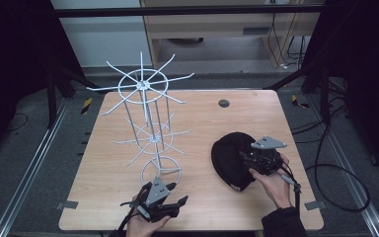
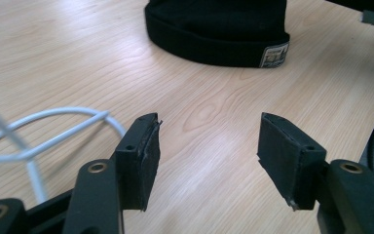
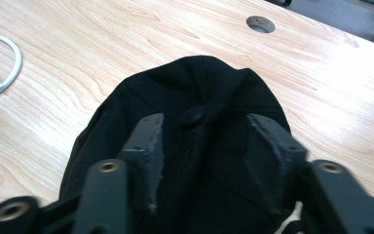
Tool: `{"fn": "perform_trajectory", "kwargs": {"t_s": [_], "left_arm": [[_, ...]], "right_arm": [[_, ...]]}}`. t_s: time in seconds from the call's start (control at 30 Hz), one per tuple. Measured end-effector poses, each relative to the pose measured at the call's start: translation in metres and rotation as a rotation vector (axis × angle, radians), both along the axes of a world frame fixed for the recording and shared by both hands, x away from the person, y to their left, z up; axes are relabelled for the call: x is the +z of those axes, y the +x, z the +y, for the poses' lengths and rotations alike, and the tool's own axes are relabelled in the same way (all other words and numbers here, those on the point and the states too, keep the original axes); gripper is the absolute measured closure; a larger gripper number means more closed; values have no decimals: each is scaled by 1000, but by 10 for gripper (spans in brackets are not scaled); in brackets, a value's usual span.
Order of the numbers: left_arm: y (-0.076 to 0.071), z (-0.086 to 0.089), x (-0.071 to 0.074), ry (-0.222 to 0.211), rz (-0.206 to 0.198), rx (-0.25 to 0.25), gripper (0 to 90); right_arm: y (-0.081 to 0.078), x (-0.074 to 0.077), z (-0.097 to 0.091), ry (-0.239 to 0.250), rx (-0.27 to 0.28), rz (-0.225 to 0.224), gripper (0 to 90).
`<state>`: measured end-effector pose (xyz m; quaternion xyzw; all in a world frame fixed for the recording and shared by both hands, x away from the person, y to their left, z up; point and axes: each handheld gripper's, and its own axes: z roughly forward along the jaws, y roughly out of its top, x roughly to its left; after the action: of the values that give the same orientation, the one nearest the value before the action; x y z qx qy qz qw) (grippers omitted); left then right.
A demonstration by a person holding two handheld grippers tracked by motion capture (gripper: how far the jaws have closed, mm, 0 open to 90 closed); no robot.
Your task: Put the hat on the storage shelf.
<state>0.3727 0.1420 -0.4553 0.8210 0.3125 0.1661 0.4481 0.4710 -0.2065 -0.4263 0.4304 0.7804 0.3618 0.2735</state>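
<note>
- Your right gripper (image 3: 202, 131) has its jaws spread apart over the crown of the black cap (image 3: 195, 161); the pads stand either side of the cap's top button (image 3: 193, 116) and do not press on the fabric, so the cap is released.
- In the right gripper view the button sits between the two pads, nearer the left one, and the cap's seams run out from it.
- Your left gripper (image 2: 207, 146) is released as well: its jaws stand wide with only bare wood between the pads.
- In the high view your left gripper (image 1: 164, 200) is at the near edge of the table (image 1: 103, 163), just in front of the base ring of the white wire rack (image 1: 148, 123).
- Part of that base ring (image 2: 53, 124) shows beside the left pad in the left gripper view, close to it but apart.
- The black cap (image 1: 233, 160) lies flat on the right half of the table, well apart from the rack, with your right gripper (image 1: 256, 160) over its right side.
- A small label (image 2: 274, 54) is sewn to the cap's band on the side facing your left gripper.
- The rack stands upright on the left half of the table, with two tiers of spokes above its base.
- A round grommet hole (image 1: 223, 103) sits in the tabletop beyond the cap, near the far edge.
</note>
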Motion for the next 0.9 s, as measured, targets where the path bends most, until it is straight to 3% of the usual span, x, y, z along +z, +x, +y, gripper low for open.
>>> {"fn": "perform_trajectory", "kwargs": {"t_s": [0.13, 0.33, 0.53, 0.7, 0.8, 0.9], "left_arm": [[-3, 15, 1, 10, -4, 22, 385], [4, 41, 4, -12, -14, 93, 379], [7, 65, 5, -17, -21, 149, 375], [12, 85, 4, -18, -24, 198, 371], [15, 94, 3, -43, -24, 229, 369], [17, 98, 2, -34, -27, 239, 365]], "right_arm": [[6, -6, 6, -4, -4, 21, 370], [16, -15, 15, -10, -29, 78, 401], [25, -22, 19, -26, -65, 115, 543], [26, -24, 18, -31, -94, 137, 749], [25, -23, 16, -35, -99, 133, 817], [22, -19, 13, -30, -101, 108, 845]]}}
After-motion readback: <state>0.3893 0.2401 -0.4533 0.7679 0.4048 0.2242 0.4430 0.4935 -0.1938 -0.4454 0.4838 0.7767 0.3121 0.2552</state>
